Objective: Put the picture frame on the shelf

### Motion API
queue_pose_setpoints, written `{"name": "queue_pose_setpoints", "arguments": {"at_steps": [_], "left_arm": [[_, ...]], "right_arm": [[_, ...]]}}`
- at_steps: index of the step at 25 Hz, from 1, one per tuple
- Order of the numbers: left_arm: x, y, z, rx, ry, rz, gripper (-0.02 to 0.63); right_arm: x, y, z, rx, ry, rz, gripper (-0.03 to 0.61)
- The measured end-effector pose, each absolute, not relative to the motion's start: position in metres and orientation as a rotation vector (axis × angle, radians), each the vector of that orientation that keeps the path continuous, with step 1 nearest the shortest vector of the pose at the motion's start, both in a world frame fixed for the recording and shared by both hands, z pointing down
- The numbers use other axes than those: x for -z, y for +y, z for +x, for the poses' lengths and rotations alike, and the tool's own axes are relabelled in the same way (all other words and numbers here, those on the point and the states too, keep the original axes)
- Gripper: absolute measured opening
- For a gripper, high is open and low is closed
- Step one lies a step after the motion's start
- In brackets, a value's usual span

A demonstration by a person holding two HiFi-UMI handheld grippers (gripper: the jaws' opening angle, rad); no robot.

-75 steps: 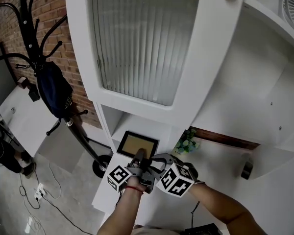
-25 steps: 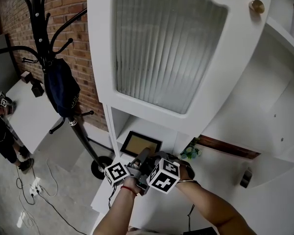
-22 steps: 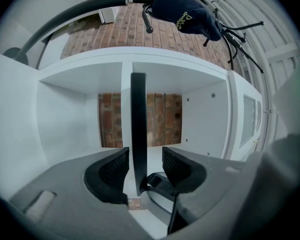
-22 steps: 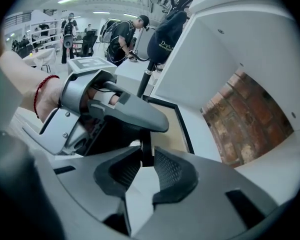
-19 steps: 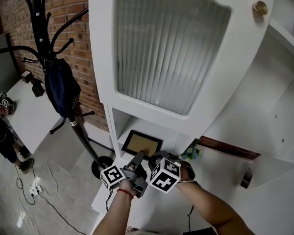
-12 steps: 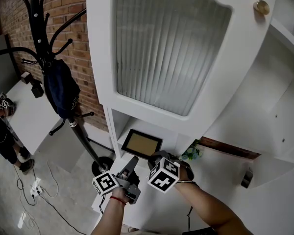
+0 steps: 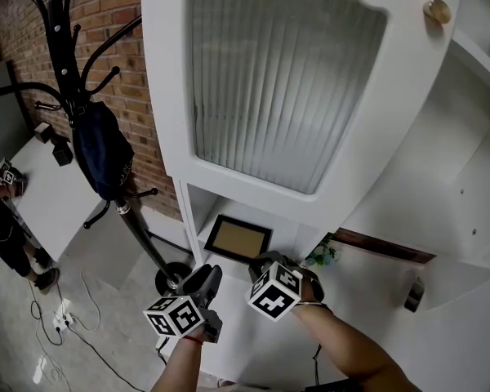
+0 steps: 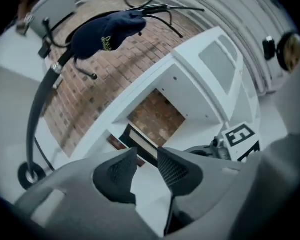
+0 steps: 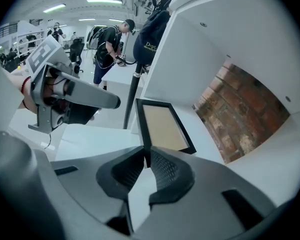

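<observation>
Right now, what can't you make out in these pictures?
- Whatever lies behind the door: head view, its ribbed glass blurs it.
- Plant: head view, partly hidden under the door's edge.
- Print on the hanging cap: left gripper view, too small and blurred.
- Small dark thing at the far right: head view, too small to name.

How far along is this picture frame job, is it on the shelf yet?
Nearly done, I think. The picture frame already sits in the shelf compartment. In hand: the right gripper, jaws just closing, pinches the frame's near edge. The left gripper is empty, jaws apart though just narrowing. Remaining: letting go and pulling away.
</observation>
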State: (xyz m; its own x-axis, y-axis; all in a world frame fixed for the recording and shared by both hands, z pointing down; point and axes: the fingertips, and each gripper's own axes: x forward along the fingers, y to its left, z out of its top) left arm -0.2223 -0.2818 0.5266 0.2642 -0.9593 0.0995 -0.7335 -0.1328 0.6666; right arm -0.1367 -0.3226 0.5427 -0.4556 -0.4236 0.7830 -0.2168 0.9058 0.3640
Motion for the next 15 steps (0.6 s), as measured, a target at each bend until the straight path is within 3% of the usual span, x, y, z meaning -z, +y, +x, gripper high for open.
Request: {"name": "queue_pose_setpoints", "arguments": {"at_steps": [5, 15], "left_arm": [[-0.532, -0.307, -0.231, 0.178, -1.699, 1.996, 0.074], [-0.534, -0.337, -0.232, 0.041, -1.726, 2.019, 0.067]], "right_arm": [[-0.542, -0.322, -0.137, 0.251, -2.062, 0.471, 0.051], [-0.542, -0.327, -0.140, 0.246, -2.075, 0.532, 0.046]]}}
